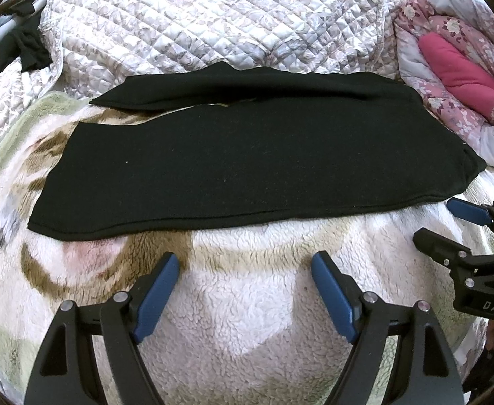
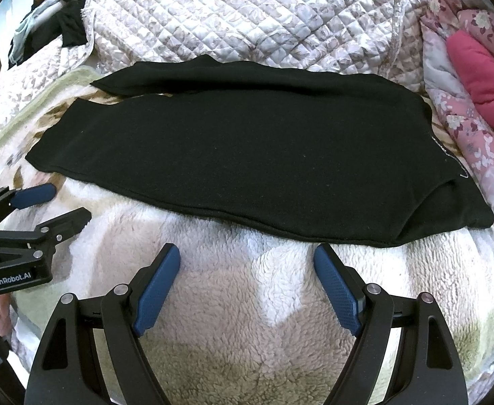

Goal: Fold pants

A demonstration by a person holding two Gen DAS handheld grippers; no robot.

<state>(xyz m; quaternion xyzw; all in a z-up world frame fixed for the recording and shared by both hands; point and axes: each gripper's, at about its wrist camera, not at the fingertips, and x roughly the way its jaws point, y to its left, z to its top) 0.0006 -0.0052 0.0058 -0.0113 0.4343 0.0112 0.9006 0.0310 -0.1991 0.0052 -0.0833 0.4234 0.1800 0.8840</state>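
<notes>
Black knit pants lie flat across a fluffy fleece blanket, 2 legs side by side running left-right, far leg narrower with a thin gap between them. Waist end at right, near a pink floral duvet. Quilted diamond-stitch cover bunched behind.

Left gripper: jaws spread, blue textured pads, hovering over fleece just short of the near pants edge. Right gripper: jaws spread too, nothing held, near that edge.

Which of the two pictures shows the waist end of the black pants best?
The right wrist view: the pants show their waist end, stitching visible. The left wrist view squeezes it toward the edge.
</notes>
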